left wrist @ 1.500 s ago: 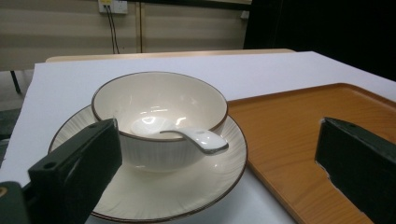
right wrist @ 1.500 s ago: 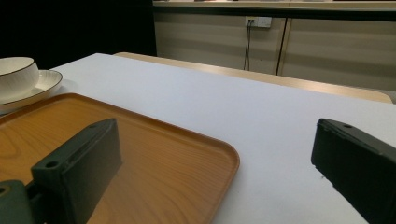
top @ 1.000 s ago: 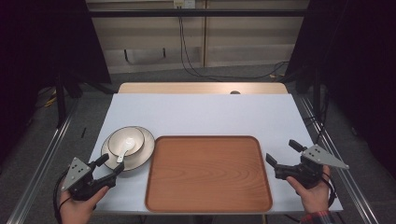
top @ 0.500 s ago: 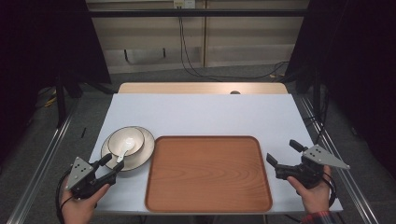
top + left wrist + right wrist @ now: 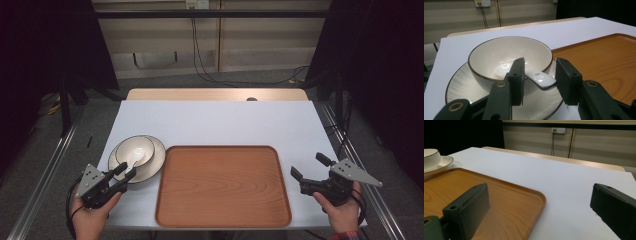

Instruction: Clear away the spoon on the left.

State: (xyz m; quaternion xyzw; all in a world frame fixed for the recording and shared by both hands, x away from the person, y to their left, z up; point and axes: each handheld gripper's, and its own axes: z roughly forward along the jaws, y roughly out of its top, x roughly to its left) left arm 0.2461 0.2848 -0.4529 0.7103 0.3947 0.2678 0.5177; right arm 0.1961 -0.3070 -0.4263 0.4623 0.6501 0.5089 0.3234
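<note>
My left hand-held gripper (image 5: 539, 82) sits at the near rim of the white ribbed plate (image 5: 461, 86) at the left of the bench (image 5: 220, 122), its two black jaws straddling the handle of the white ceramic spoon (image 5: 537, 78), which lies in the dark-rimmed bowl (image 5: 499, 53) with its handle end jutting over the rim toward me. The jaws have just been closing on that handle: one pad appears to touch its side, while a clear gap remains at the other, so the spoon is framed but, as far as I can judge, not yet clamped. In the high view the same gripper (image 5: 124, 172) meets the stacked plate and bowl (image 5: 135, 152) just left of the empty wooden tray (image 5: 222, 187). My right hand-held gripper (image 5: 311, 167) hovers with its jaws spread wide and nothing between them, near the tray's right edge; its own view looks across the tray corner (image 5: 534, 200). The step in hand is the grasp of the spoon handle. The next move, I judge, calls for finishing the squeeze squarely on the glazed, slippery handle, then lifting it without tipping the bowl.
</note>
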